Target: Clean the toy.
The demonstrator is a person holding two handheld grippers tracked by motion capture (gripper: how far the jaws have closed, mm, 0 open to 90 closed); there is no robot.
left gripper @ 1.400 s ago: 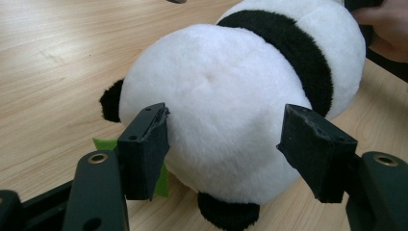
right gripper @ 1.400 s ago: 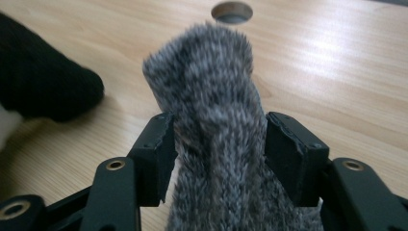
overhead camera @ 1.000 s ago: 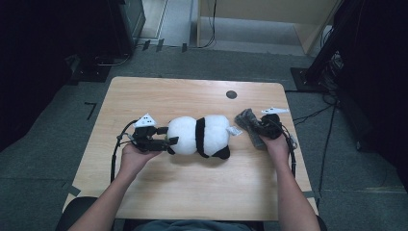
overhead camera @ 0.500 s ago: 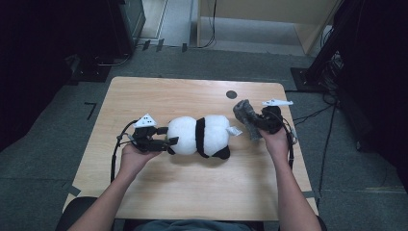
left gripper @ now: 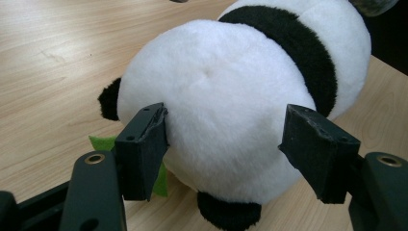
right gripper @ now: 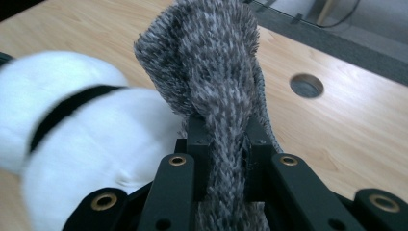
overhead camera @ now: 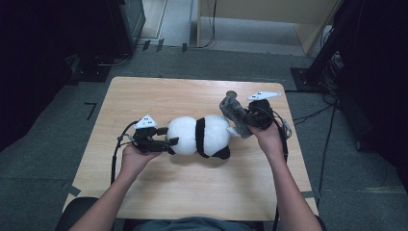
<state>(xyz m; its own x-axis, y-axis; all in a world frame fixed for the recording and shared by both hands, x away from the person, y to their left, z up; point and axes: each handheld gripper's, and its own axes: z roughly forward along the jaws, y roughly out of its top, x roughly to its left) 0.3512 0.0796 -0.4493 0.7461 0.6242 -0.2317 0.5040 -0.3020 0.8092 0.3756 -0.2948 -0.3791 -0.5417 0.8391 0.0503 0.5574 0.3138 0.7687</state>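
Lying on its side mid-table [overhead camera: 144, 96], the panda [overhead camera: 199, 136] is flanked by both grippers. The left gripper [left gripper: 226, 144] is spread wide around the panda's white head, one pad [left gripper: 144, 144] pressed into the fur, the other seen just beside it; nothing is clamped. The right gripper [right gripper: 223, 159] is clenched on a grey knitted cloth [right gripper: 216, 82], which is held upright just beside the panda's rear end [right gripper: 96, 139], above the tabletop.
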